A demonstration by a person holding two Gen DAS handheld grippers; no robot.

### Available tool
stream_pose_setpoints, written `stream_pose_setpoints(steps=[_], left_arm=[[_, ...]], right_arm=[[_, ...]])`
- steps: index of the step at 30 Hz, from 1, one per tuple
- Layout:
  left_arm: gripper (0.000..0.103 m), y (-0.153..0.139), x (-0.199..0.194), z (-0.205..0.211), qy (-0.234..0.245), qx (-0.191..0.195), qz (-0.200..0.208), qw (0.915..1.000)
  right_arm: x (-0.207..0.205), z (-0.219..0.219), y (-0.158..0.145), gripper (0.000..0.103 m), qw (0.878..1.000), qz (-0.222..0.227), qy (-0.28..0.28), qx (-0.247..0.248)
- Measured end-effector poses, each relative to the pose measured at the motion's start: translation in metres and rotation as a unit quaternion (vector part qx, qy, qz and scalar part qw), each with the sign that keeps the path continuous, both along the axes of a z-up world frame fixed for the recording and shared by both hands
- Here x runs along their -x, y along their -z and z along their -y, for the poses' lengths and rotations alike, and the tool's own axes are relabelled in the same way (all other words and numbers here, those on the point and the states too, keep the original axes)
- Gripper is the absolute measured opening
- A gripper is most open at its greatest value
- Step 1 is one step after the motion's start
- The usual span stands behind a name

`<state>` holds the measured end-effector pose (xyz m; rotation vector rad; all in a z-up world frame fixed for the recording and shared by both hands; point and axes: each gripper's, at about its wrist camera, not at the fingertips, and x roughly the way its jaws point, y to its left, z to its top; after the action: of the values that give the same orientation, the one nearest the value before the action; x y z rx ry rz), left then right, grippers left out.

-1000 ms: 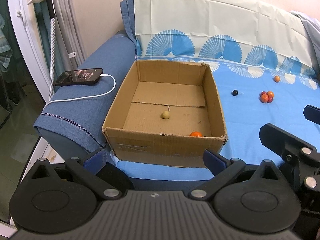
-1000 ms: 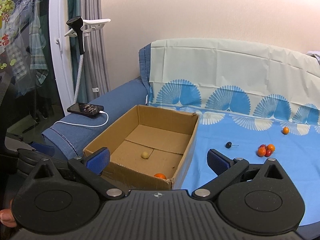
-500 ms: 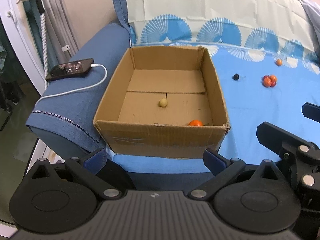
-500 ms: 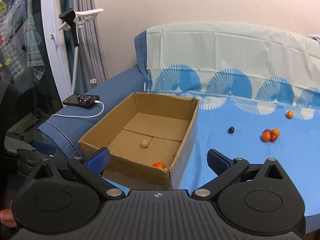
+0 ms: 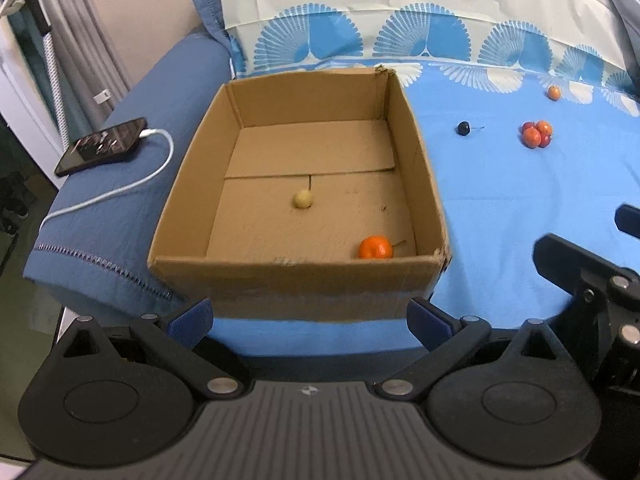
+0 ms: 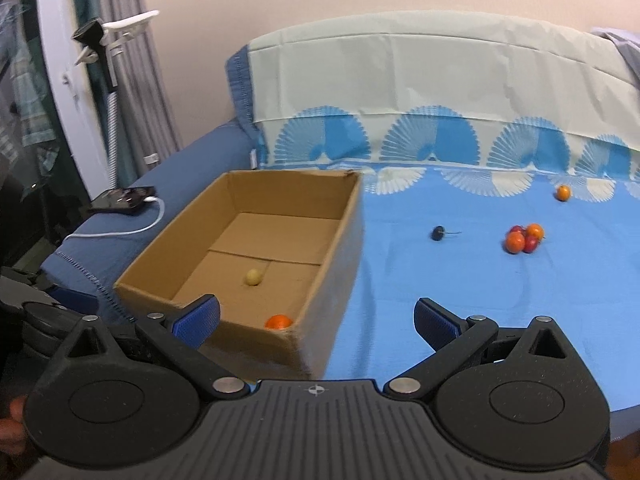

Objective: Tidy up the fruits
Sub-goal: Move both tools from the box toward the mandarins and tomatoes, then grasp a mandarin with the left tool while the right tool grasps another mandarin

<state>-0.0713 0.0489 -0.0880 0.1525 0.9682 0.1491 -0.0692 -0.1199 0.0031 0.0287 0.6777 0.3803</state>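
Now both claws hang spread wide and grip nothing: the left claw (image 5: 310, 316) sits just before the near wall of the box (image 5: 294, 286), the right claw (image 6: 316, 316) off the box's near right corner. The box rests on a blue sheet (image 5: 500, 208) over a sofa. Inside it lie a pale yellow fruit (image 5: 303, 199) near the middle of the floor and an orange fruit (image 5: 375, 247) in the near right corner. Out on the sheet, well apart from the box, are a dark fruit (image 6: 438, 233) with a stem, a touching cluster (image 6: 524, 238) of orange and red fruits, and a lone orange fruit (image 6: 563, 192) farther back. A phone (image 5: 102, 145) with a white cable (image 5: 136, 184) lies on the armrest left of the box.
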Motion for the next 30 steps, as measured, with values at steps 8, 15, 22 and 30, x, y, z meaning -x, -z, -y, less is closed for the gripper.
stream_pose_setpoints(steps=[8, 15, 22, 30], left_arm=[[0.103, -0.008, -0.041, 0.033, 0.032, 0.002, 0.008, 0.9994], [0.103, -0.005, -0.084, 0.078, 0.075, 0.012, 0.003, 0.9971], [0.103, 0.018, -0.145, 0.127, 0.103, 0.009, -0.01, 0.9946], [0.103, 0.077, -0.247, 0.191, 0.159, 0.042, -0.026, 0.9861]], right_arm=[[-0.026, 0.045, 0.013, 0.102, 0.997, -0.015, 0.073, -0.003], [-0.062, 0.094, 0.032, 0.102, 0.988, -0.01, 0.152, 0.012], [-0.12, 0.147, 0.067, 0.102, 0.975, -0.011, 0.221, 0.025], [-0.212, 0.225, 0.109, 0.102, 0.965, 0.009, 0.254, 0.072]])
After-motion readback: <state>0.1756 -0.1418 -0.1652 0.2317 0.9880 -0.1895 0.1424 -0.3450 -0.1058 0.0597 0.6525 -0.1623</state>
